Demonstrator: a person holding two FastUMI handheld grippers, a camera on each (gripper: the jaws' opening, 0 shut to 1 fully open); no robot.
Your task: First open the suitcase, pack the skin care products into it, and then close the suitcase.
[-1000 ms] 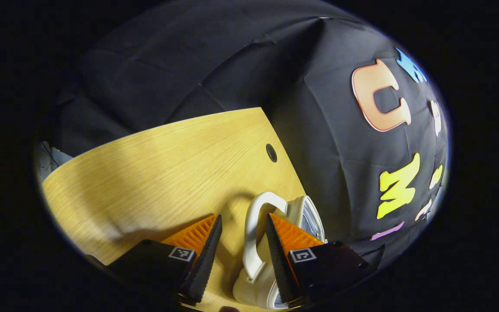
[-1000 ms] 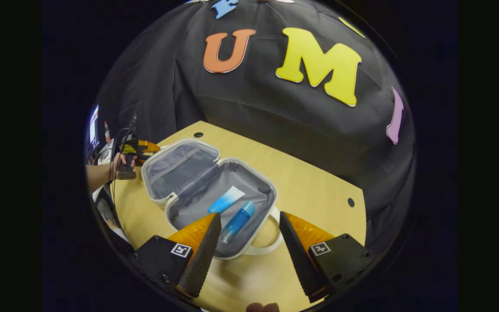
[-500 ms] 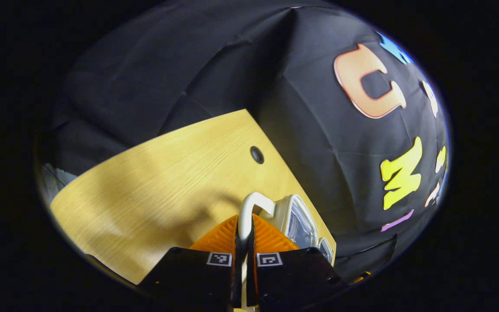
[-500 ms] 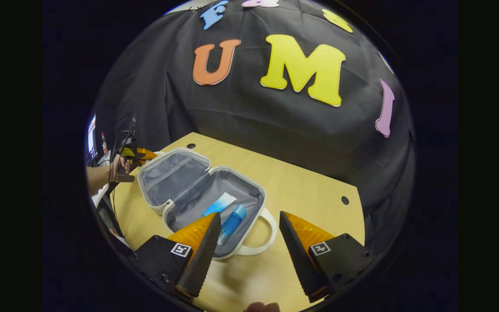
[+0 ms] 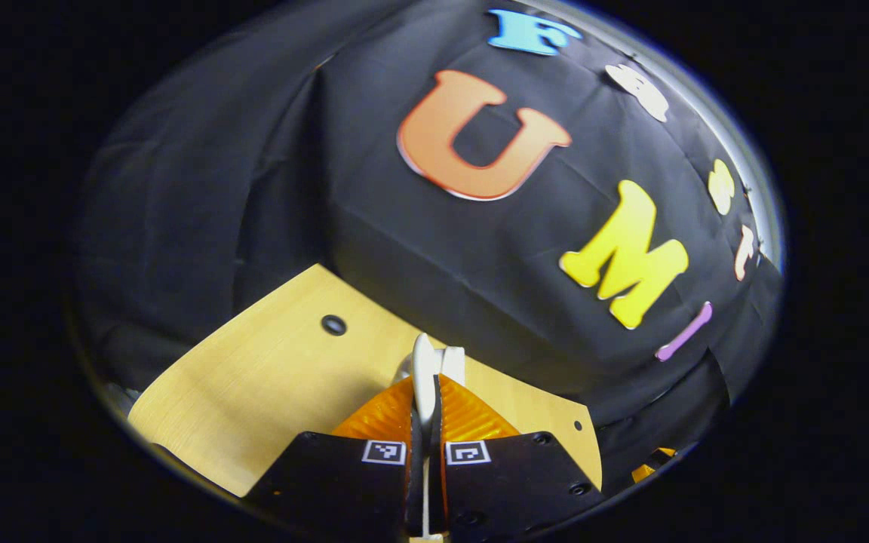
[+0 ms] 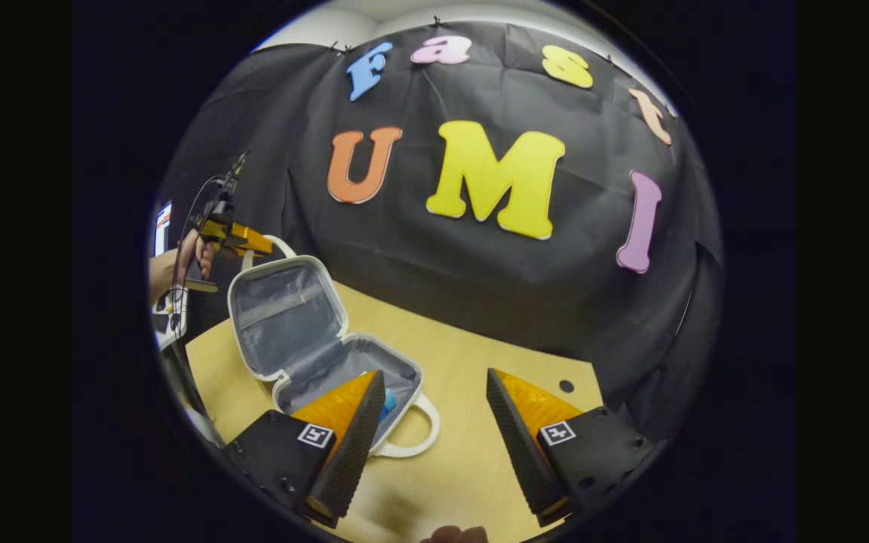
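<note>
The left gripper (image 5: 425, 411) pinches the lid handle (image 5: 424, 369), closing the suitcase (image 6: 284, 320); the right gripper (image 6: 434, 422) waits, jaws wide; next, lower the lid gently.

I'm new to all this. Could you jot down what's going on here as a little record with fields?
Stage: closing the suitcase, products packed
Lid: half raised, standing about upright
Lid handle: pinched by the left gripper
Left gripper, seen from the right gripper view: held by a hand at the lid's top
Right gripper: open, holding nothing, above the table
Contents: something blue in the lower half, mostly hidden by a finger
Lower handle: lying on the table
</note>
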